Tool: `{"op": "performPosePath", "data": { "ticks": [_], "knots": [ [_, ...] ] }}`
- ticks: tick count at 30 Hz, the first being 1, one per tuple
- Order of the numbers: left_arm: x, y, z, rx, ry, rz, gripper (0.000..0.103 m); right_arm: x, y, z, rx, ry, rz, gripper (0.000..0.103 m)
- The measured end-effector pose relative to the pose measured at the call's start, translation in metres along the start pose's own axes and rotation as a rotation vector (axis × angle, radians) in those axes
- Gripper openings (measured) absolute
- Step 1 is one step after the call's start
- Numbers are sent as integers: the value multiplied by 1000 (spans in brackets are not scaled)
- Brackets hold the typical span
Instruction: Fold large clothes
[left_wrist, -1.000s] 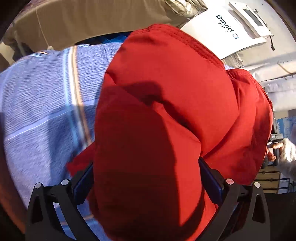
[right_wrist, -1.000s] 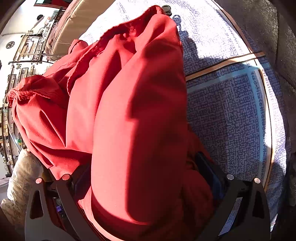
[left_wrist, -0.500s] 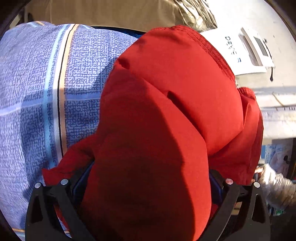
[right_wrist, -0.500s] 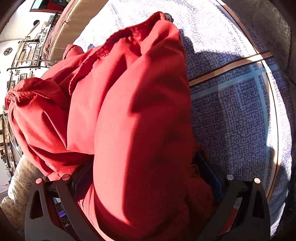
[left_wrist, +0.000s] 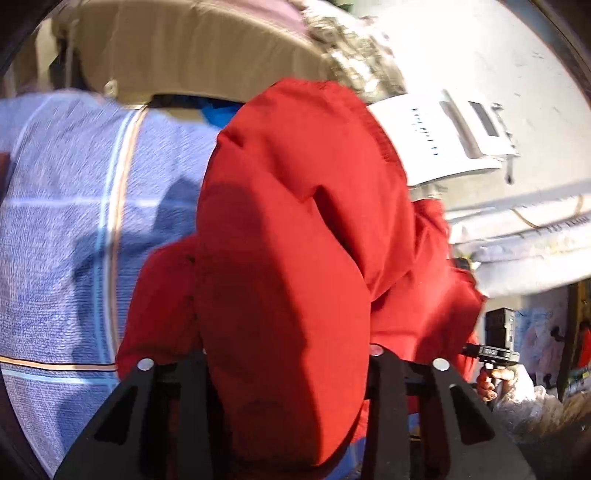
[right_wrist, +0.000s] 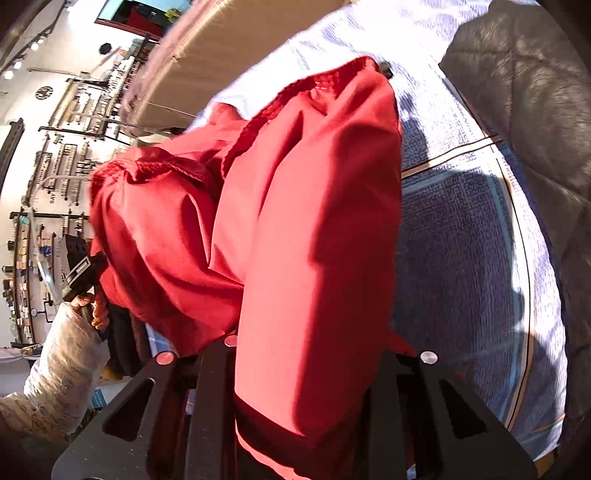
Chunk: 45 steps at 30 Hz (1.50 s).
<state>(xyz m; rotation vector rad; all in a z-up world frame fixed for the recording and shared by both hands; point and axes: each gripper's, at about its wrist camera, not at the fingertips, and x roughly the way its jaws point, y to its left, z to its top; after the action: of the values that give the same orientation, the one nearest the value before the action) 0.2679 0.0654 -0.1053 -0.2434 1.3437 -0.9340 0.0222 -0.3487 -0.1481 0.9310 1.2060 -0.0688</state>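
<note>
A large red garment (left_wrist: 295, 240) hangs bunched between both grippers above a bed with a blue patterned sheet (left_wrist: 66, 221). My left gripper (left_wrist: 288, 369) is shut on one part of the red cloth, which drapes over its fingers and hides the tips. My right gripper (right_wrist: 306, 362) is shut on another part of the same red garment (right_wrist: 295, 221), which also covers its fingertips. The garment's ribbed hem (right_wrist: 295, 92) shows at the top in the right wrist view. Each gripper shows at the edge of the other's view.
The blue sheet (right_wrist: 461, 258) has tan and light blue stripes. A beige headboard or cushion (left_wrist: 192, 55) lies beyond the bed. A grey quilted blanket (right_wrist: 535, 110) lies at the right. A white appliance (left_wrist: 443, 140) and shelves of small items (right_wrist: 48, 166) stand beyond.
Both grippers have moved with the red garment still gripped; the views have tilted up, showing more of the headboard and room. The jaws look closer together around the cloth.
</note>
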Motion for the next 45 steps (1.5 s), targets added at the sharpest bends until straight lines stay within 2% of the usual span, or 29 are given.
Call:
{"op": "performPosePath", "data": {
  "ticks": [4, 7, 9, 10, 14, 17, 20, 23, 26, 27, 29, 30, 31, 33, 34, 36, 37, 39, 40, 45],
  "knots": [
    [-24, -59, -1, 120, 4, -34, 31, -51, 15, -26, -7, -75, 41, 19],
    [-30, -111, 12, 199, -7, -90, 30, -96, 29, -42, -35, -139, 49, 18],
    [-37, -158, 21, 290, -21, -135, 30, -132, 42, -50, -81, -196, 53, 18],
    [-30, -183, 25, 336, -26, -152, 30, -132, 42, -50, -81, -196, 53, 18],
    [-15, -290, 55, 547, -34, -246, 30, -210, 52, -75, -117, -343, 41, 17],
    [19, -383, 73, 708, -15, -325, 30, -270, 39, -97, -54, -497, 13, 17],
    [66, -464, 73, 824, 30, -397, 30, -322, 12, -134, 44, -665, -34, 17],
    [156, -520, 81, 838, 122, -412, 32, -355, -25, -175, 188, -788, -86, 18],
    [273, -556, 81, 814, 231, -294, 41, -366, -87, -210, 394, -861, -137, 20],
    [315, -557, 76, 802, 268, -212, 46, -366, -110, -218, 454, -872, -147, 22],
    [383, -537, 60, 763, 334, -51, 47, -349, -159, -235, 641, -878, -171, 25],
    [407, -529, 54, 774, 325, 32, 53, -334, -185, -239, 714, -855, -184, 29],
    [426, -520, 49, 781, 296, 94, 58, -320, -210, -243, 788, -829, -198, 38],
    [441, -510, 49, 794, 252, 115, 69, -289, -249, -255, 972, -835, -175, 48],
    [444, -508, 51, 807, 242, 120, 72, -279, -266, -262, 1021, -850, -159, 58],
    [446, -511, 58, 833, 233, 147, 86, -269, -283, -272, 1077, -881, -109, 63],
    [447, -511, 65, 842, 220, 172, 88, -270, -288, -271, 1064, -883, -121, 66],
    [447, -513, 78, 827, 228, 171, 88, -281, -289, -269, 1003, -854, -192, 71],
    [448, -512, 81, 819, 226, 179, 88, -281, -282, -267, 995, -846, -198, 72],
    [443, -523, 88, 852, 180, 244, 89, -262, -287, -253, 1023, -852, -155, 78]
  ]
}}
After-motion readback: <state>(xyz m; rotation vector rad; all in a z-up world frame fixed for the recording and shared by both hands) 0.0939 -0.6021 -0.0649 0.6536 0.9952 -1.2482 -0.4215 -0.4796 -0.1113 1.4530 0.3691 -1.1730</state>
